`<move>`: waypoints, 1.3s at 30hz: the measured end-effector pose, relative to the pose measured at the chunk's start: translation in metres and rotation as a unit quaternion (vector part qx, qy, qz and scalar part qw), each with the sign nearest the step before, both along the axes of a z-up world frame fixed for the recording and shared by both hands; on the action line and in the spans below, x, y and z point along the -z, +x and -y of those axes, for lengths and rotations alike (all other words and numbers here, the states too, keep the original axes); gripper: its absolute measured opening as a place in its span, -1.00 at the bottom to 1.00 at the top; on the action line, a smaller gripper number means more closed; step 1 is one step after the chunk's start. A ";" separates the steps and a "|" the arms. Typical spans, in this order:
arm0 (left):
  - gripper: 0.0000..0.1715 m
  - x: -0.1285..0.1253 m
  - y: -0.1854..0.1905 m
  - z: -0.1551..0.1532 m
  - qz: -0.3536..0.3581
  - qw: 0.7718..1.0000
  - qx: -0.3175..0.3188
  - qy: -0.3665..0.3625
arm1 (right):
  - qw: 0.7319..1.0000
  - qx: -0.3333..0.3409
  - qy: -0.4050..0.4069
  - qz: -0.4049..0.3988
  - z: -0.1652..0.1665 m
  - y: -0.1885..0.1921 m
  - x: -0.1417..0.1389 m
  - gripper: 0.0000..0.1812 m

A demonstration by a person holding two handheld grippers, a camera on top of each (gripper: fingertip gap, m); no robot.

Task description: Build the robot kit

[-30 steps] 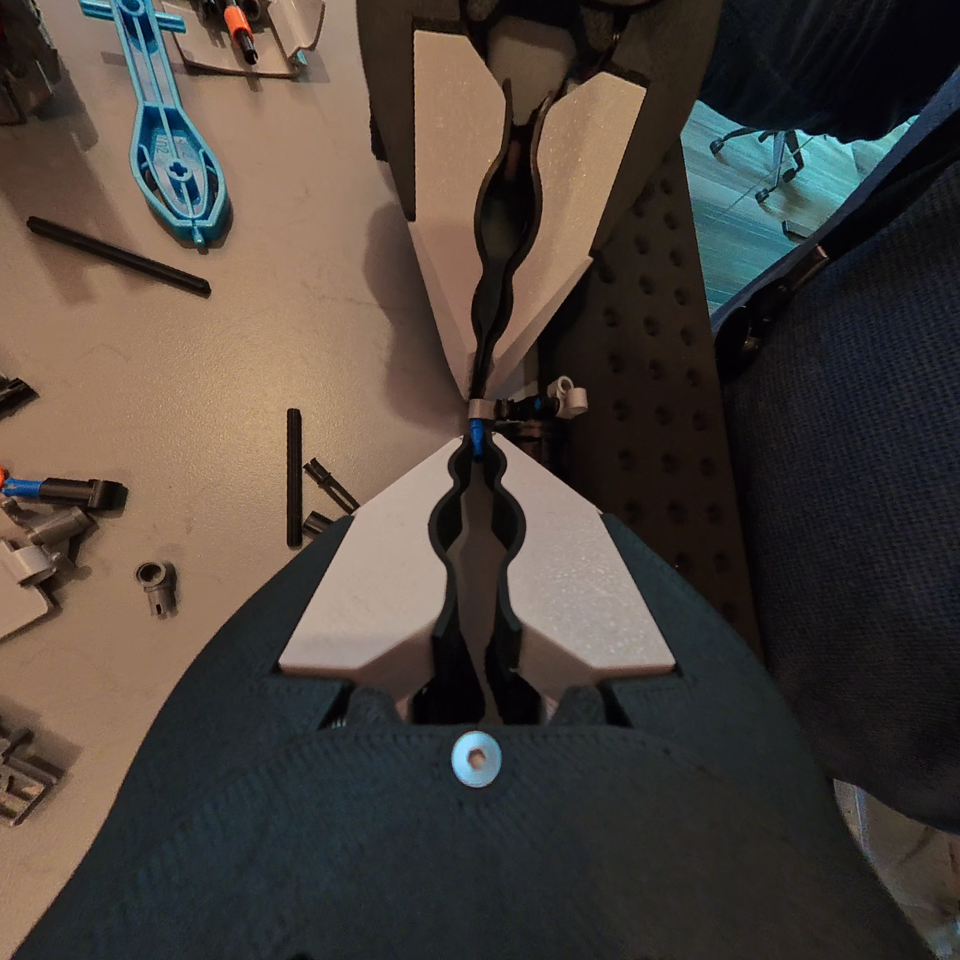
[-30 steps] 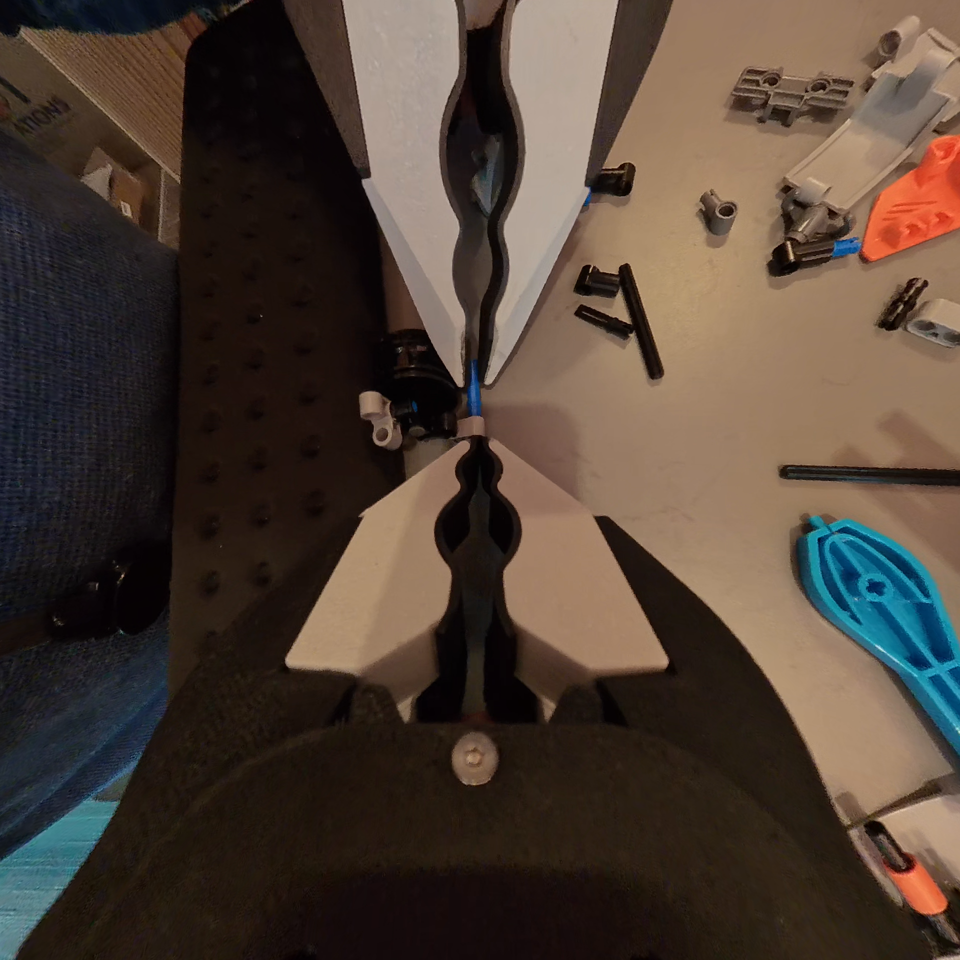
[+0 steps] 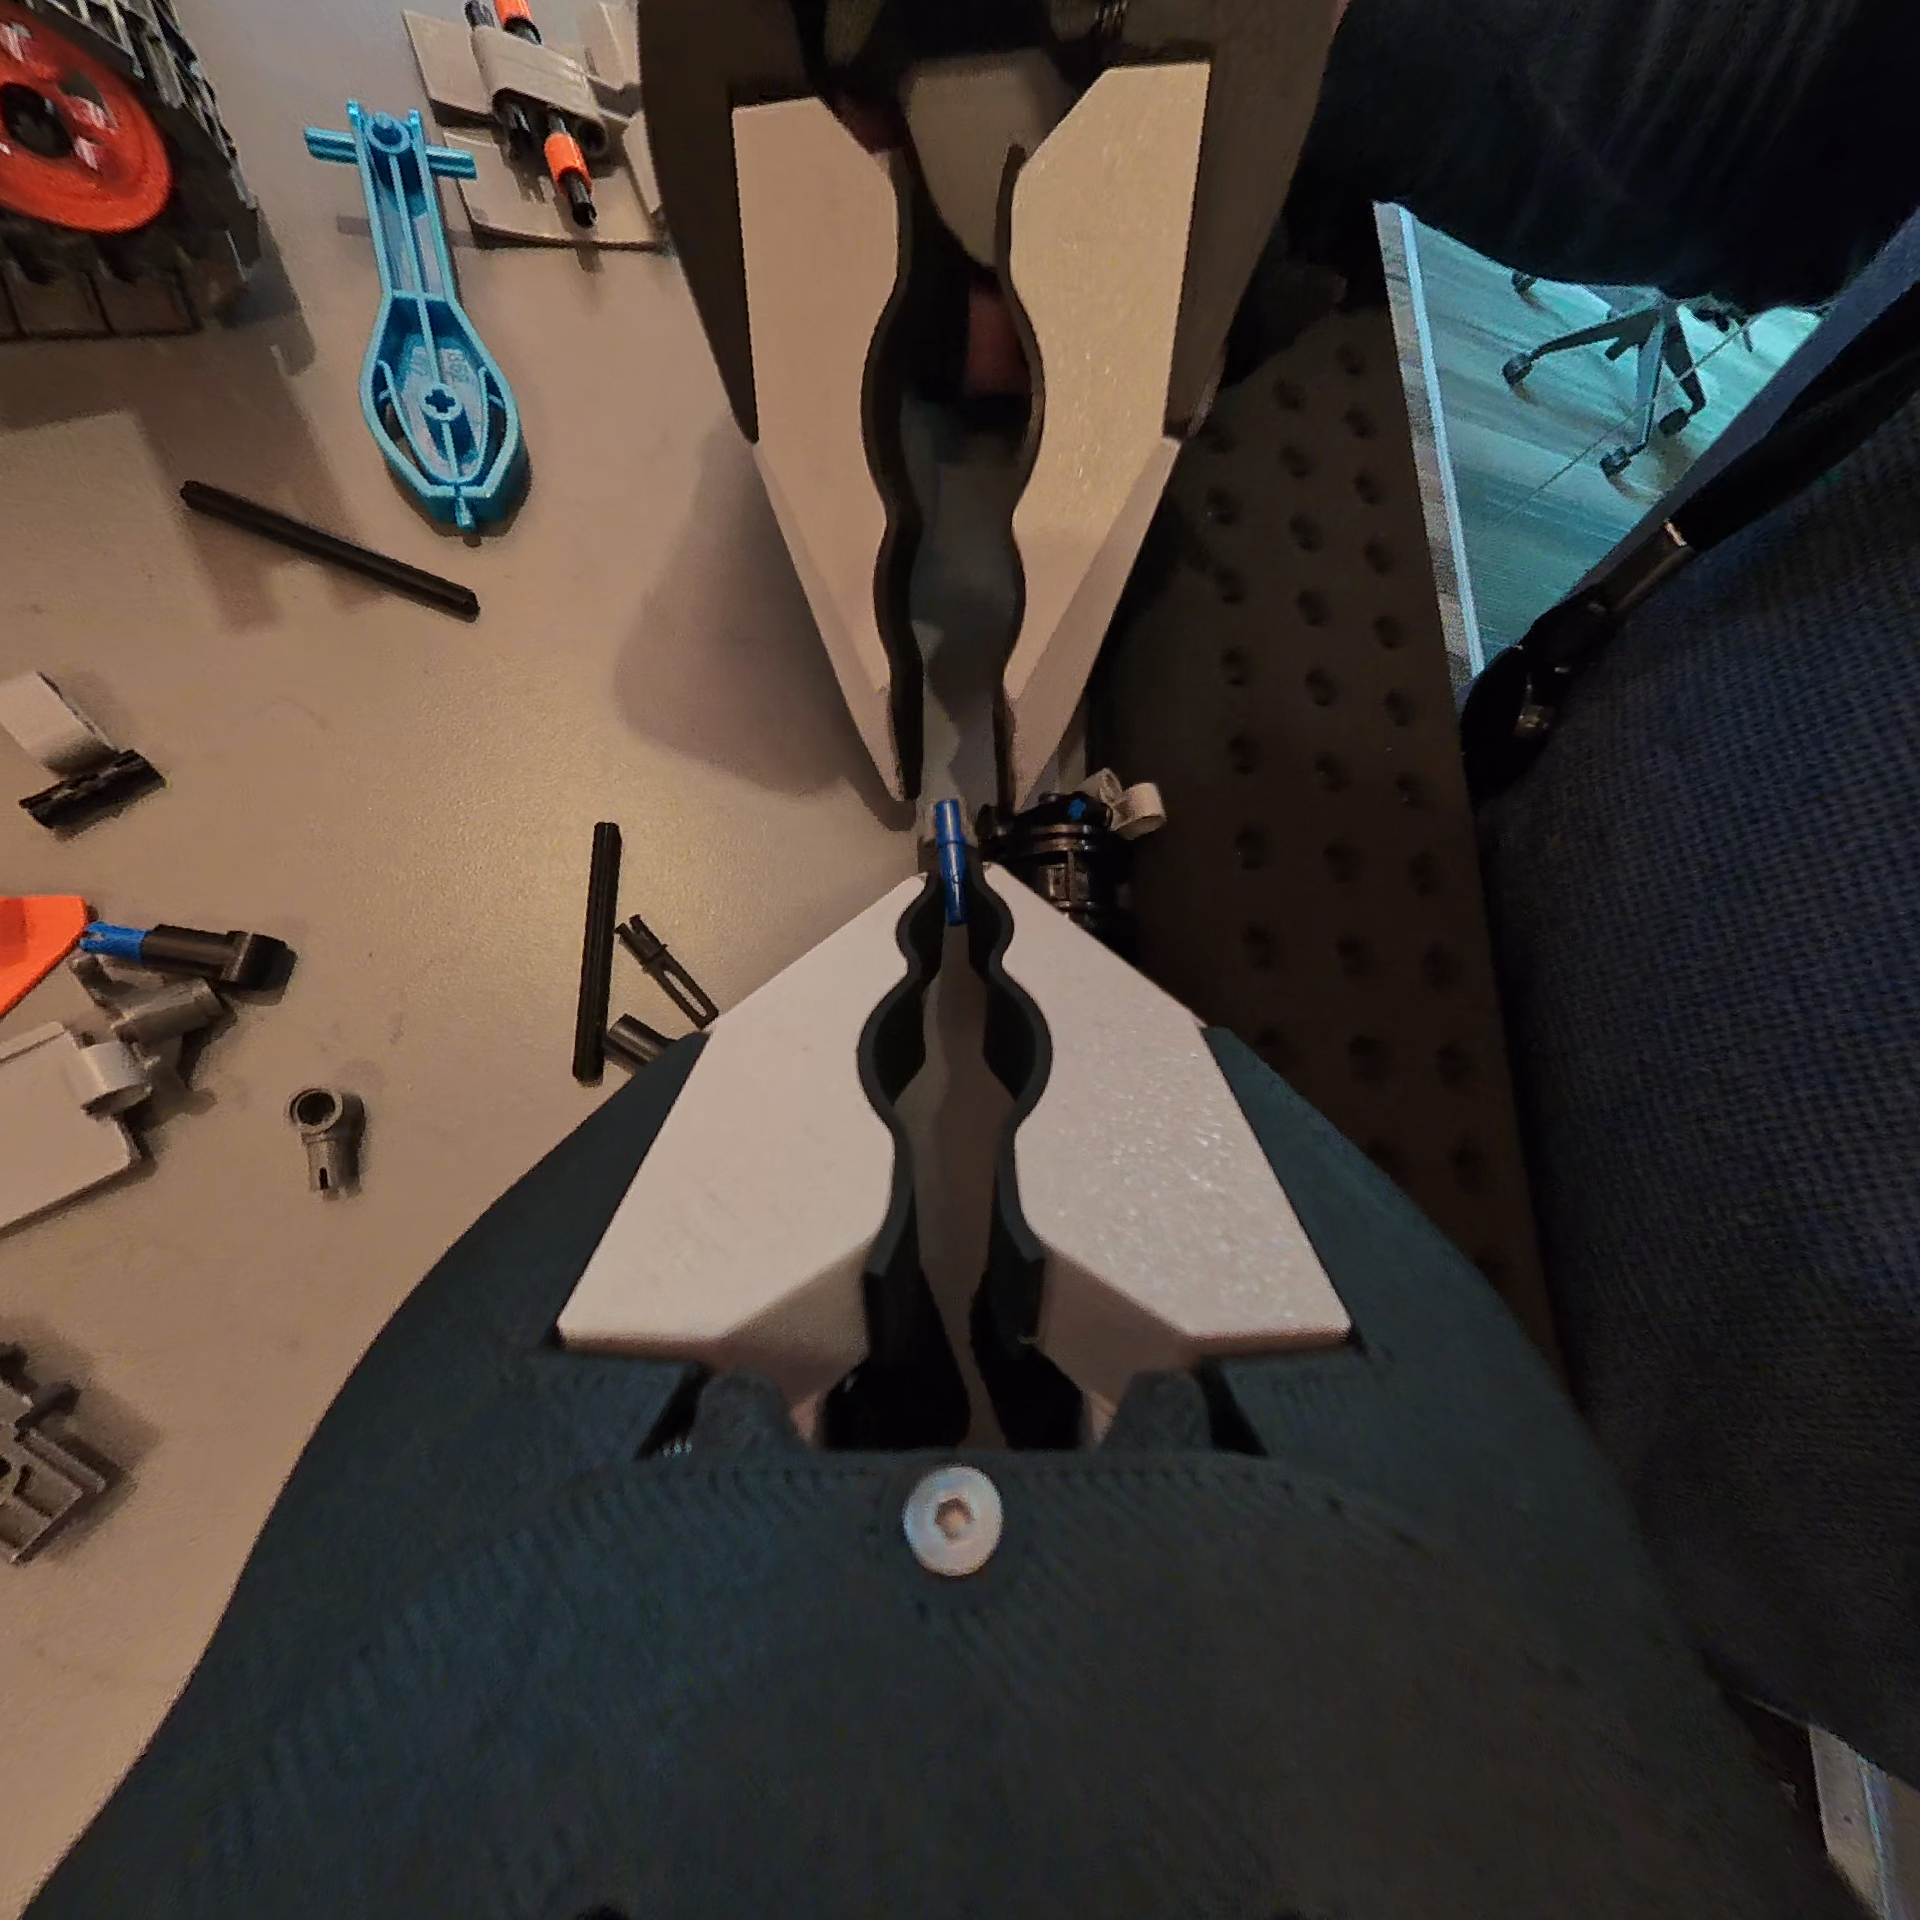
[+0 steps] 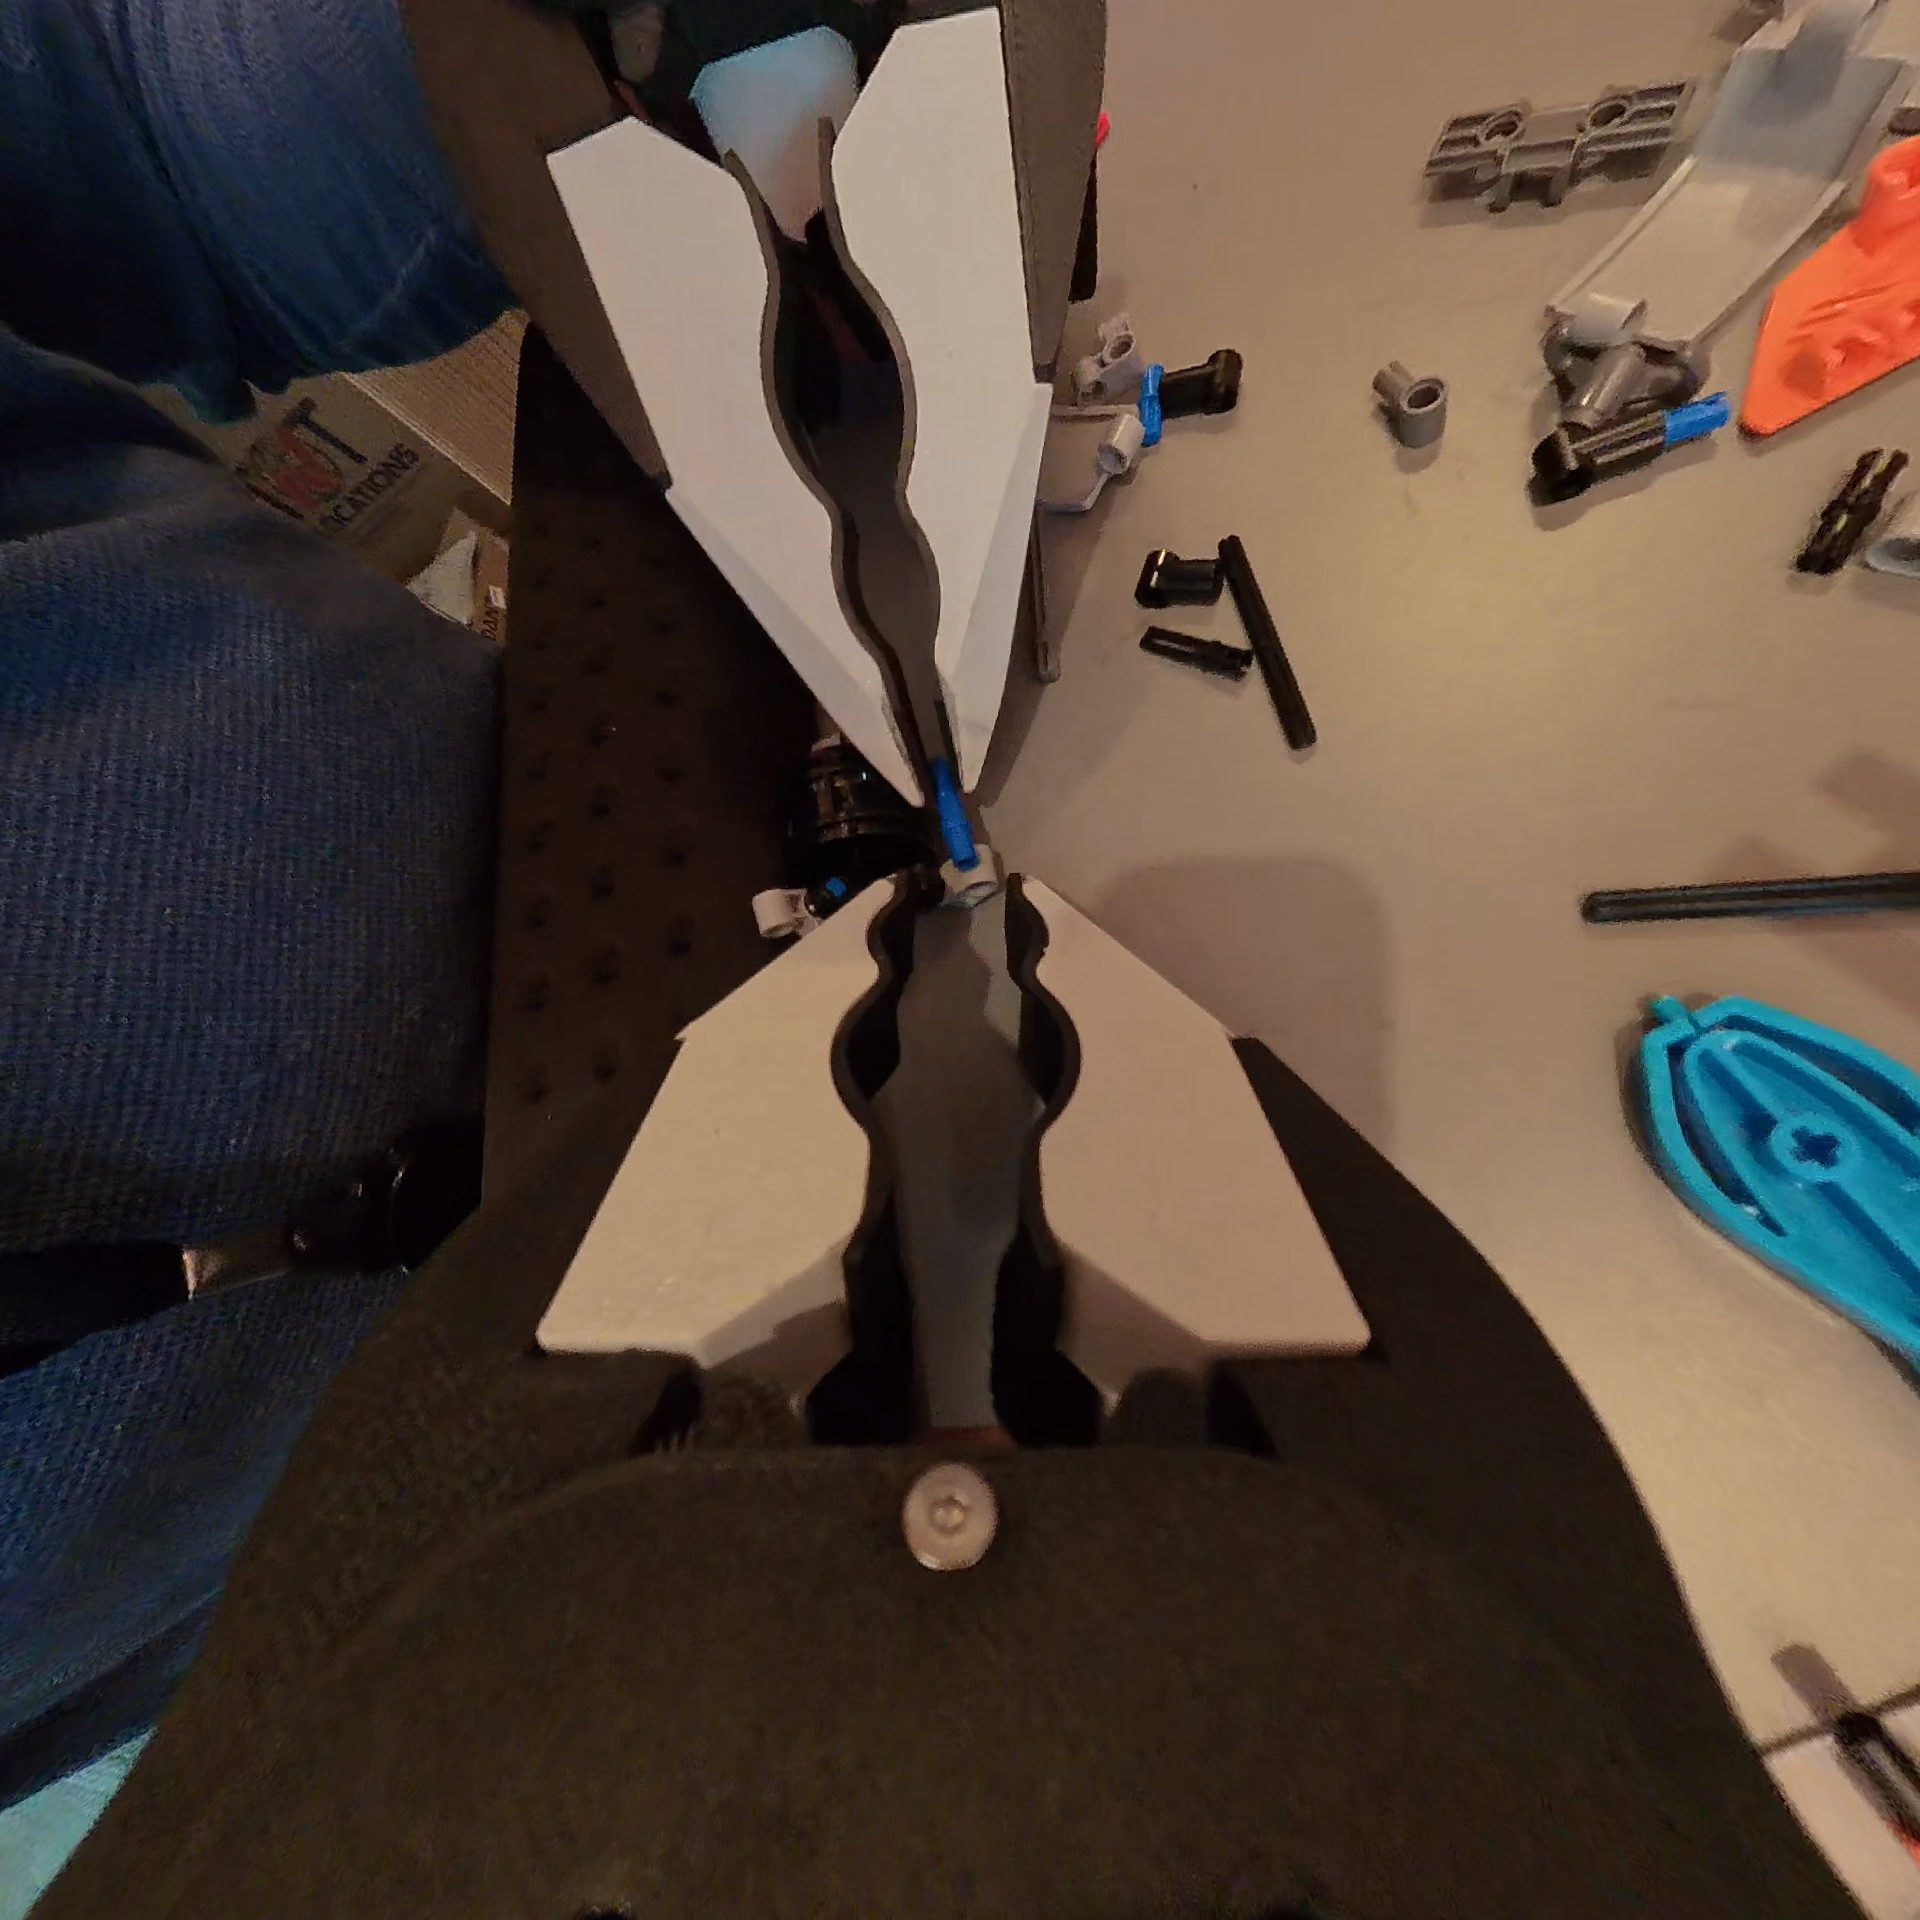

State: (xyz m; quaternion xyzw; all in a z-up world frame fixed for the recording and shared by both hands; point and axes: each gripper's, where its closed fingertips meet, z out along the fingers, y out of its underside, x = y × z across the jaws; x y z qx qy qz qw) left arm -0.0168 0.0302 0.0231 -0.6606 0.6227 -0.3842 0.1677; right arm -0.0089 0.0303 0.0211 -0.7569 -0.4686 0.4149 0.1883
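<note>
Grey table (image 3: 343, 748), plastic bits scattered. We face grippers tip to tip. Left gripper (image 3: 953, 902) pinched on blue pin (image 3: 949, 858). Right gripper (image 4: 961, 902) closed on grey connector (image 4: 971, 883), pin tip at its hole, seating unclear. Black cylinder part (image 3: 1065, 857) just beside.

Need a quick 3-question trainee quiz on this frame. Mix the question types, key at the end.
1. True or false: the left gripper has its jaws shut on a blue pin.
2. What does the right gripper hold at its tip? A) a grey part B) a screwdriver C) a yellow gear
3. Short answer: what colour is the paddle-shaped part lying on the table?

Key: 1 true; 2 A; 3 turquoise.
</note>
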 end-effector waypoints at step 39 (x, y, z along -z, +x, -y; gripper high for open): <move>-0.99 0.000 -0.012 -0.006 0.013 1.000 0.004 0.025 | 0.998 -0.036 0.050 -0.004 -0.004 -0.008 0.000 -0.96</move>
